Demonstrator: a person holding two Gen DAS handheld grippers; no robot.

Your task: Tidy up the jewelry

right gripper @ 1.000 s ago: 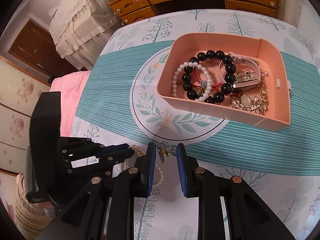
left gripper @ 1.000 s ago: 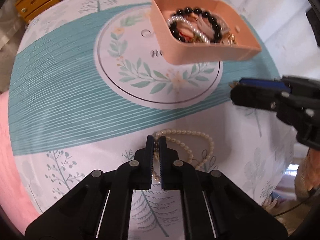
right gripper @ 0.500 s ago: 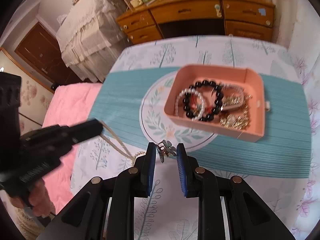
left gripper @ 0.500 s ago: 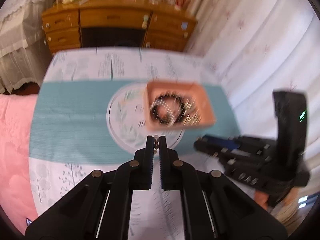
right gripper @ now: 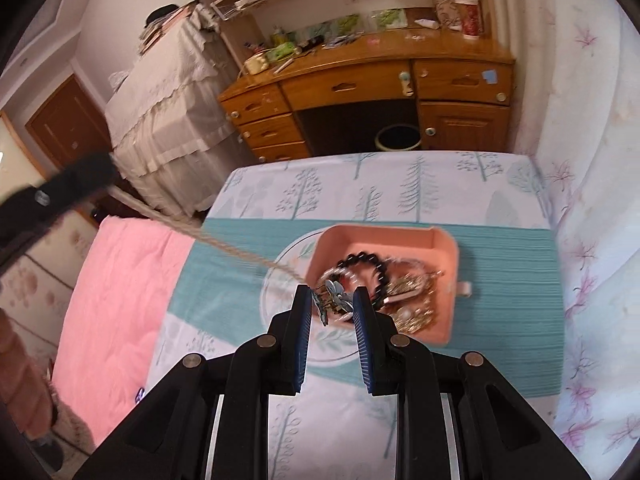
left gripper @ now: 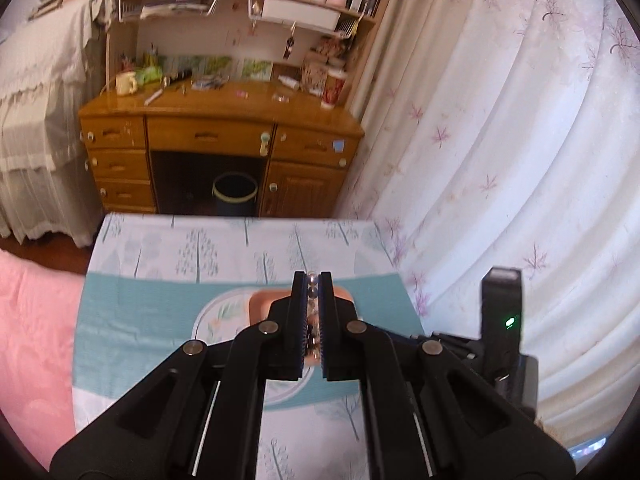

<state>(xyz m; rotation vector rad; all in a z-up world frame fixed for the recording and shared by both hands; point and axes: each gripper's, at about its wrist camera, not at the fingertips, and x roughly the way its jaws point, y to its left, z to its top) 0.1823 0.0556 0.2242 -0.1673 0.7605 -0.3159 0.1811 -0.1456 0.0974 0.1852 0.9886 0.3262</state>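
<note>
My left gripper [left gripper: 313, 280] is shut on the pearl necklace [left gripper: 313, 320], held high above the table. In the right wrist view the necklace [right gripper: 240, 252] stretches taut from the left gripper [right gripper: 100, 168] at the upper left down to my right gripper [right gripper: 334, 296]. The right gripper is shut on the necklace's blue-green butterfly pendant [right gripper: 334, 300], just in front of the pink tray [right gripper: 440, 248]. The tray holds a black bead bracelet [right gripper: 376, 264], a pearl bracelet and gold pieces. In the left wrist view the tray [left gripper: 260, 300] is mostly hidden behind my fingers.
The table has a white and teal tree-print cloth [right gripper: 500, 264]. A pink quilt [right gripper: 120, 300] lies at its left. A wooden desk [right gripper: 360, 92] with a bin [right gripper: 398, 138] stands beyond. White curtains [left gripper: 520, 160] hang at the right. The right gripper's body [left gripper: 500, 320] shows at lower right.
Both grippers have risen from the table. The left lifted the necklace far up and to the left, pulling it taut. The right, still holding the pendant, moved up toward the tray.
</note>
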